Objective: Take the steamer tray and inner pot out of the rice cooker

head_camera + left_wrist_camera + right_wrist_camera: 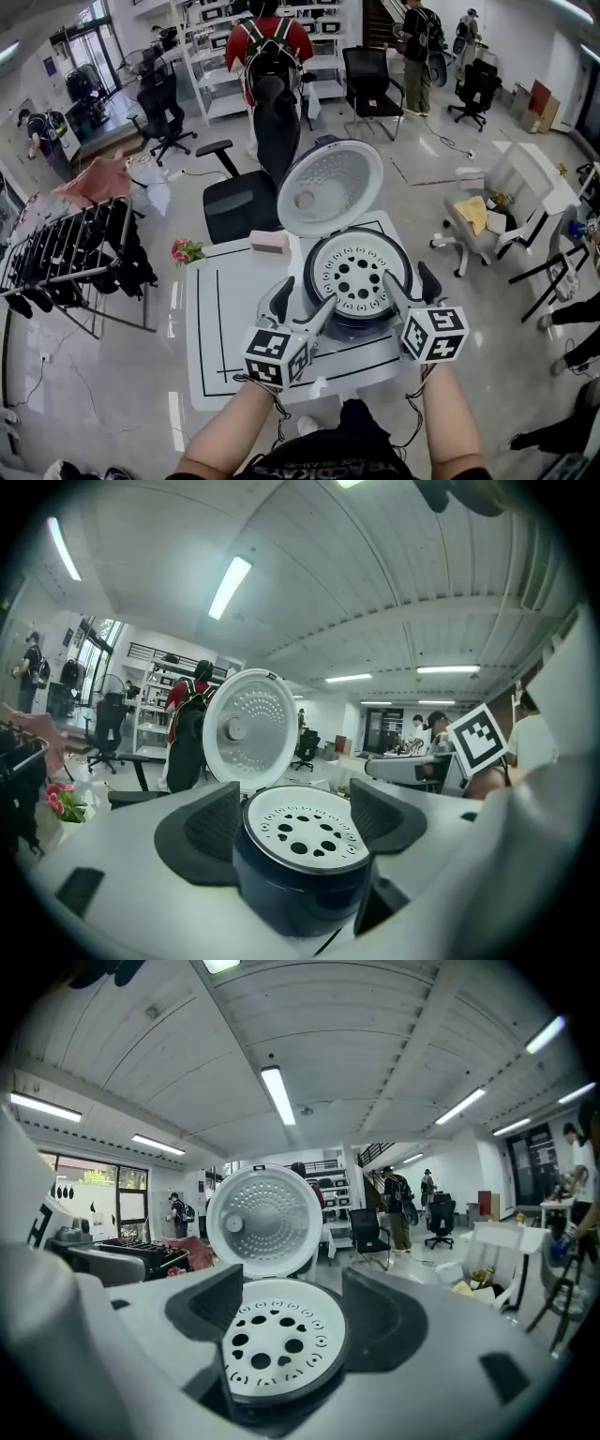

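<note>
The left gripper (294, 810) has its jaws apart, either side of the cooker (298, 897). The tray (302, 834) sits in it, lid (251, 726) up behind.

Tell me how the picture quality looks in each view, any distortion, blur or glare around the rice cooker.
Head view: strong fisheye bending the room's edges, even light, steamer tray sharp, reflections on the floor. Left gripper view: dark round vignette, bright ceiling tubes, rice cooker clear, near jaws soft. Right gripper view: same vignette, open lid crisp, close foreground blurred.
</note>
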